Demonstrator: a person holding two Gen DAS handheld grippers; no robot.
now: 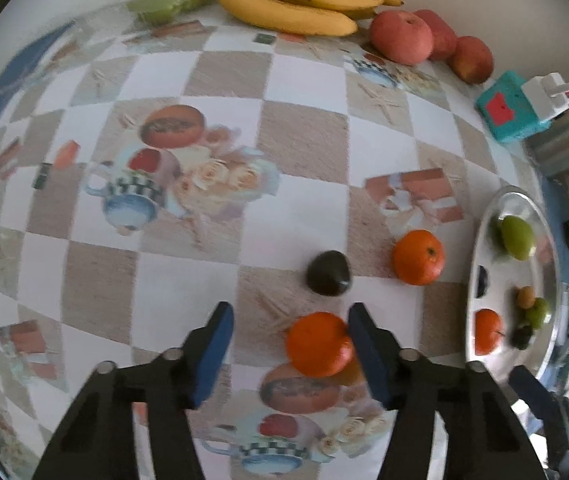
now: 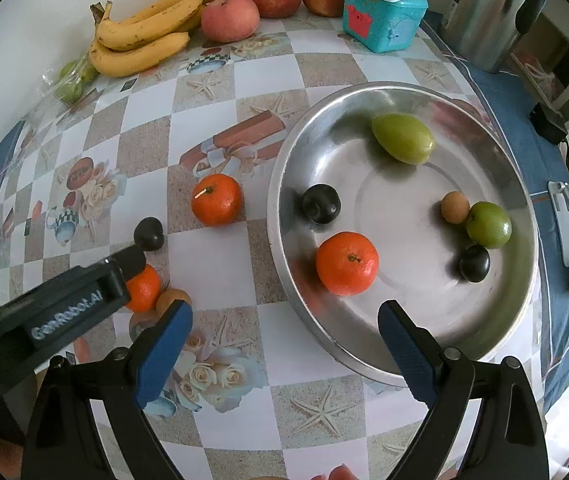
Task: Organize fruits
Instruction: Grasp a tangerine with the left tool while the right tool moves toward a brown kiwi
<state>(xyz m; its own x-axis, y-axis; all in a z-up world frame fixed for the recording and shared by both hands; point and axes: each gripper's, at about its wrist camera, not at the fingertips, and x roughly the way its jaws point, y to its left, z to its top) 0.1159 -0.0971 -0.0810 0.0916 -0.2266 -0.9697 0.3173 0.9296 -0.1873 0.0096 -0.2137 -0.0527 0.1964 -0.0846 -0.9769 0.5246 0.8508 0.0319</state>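
Steel bowl (image 2: 520, 280) fills the right of the right wrist view, several fruits already inside. Left gripper (image 1: 290, 348), at lower centre of its own view, straddles a tangerine (image 1: 318, 344) on the tablecloth (image 1: 304, 140); only the right-hand pad looks to touch, so centre before closing. Right gripper (image 2: 284, 344) hangs apart and empty over the bowl's near rim.

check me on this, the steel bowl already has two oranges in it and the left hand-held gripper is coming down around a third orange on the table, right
Not quite: the steel bowl holds only one orange, as the right wrist view shows, along with plums and green fruit. The rest stands: the left hand-held gripper is around an orange on the table, its right finger against it, the left finger apart.
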